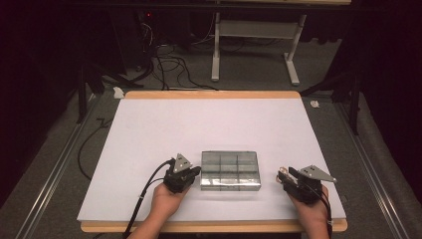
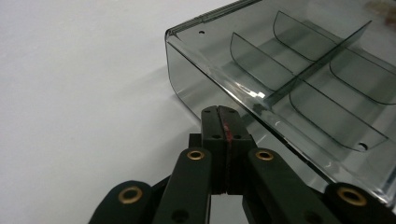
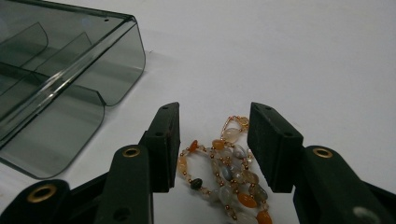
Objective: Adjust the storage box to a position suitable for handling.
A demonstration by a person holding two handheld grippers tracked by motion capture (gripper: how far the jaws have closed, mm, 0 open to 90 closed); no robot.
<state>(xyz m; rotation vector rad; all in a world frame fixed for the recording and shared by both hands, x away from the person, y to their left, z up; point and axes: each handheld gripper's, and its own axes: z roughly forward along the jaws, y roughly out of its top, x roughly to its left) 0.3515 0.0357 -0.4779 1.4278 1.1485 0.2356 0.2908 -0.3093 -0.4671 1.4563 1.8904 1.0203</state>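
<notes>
Near the worktop's (image 1: 149, 129) front edge lies a smoky clear organiser box (image 1: 230, 171), split into compartments by curved dividers. The left tongs (image 1: 194, 172) sit at the box's left end, held in a hand (image 1: 166, 199) that comes in from the front edge with its forearm angled rightward; in the left gripper view the 2 jaws are pressed together with nothing between them, their tips at the box's near wall. The right tongs (image 3: 212, 140) stand apart from the box's right end, near the front right corner, gripped from below by the right hand (image 1: 311, 211) and pointing left. Their jaws are parted, straddling a beaded bracelet (image 3: 231, 172) lying on the worktop; the pads stand apart from it.
</notes>
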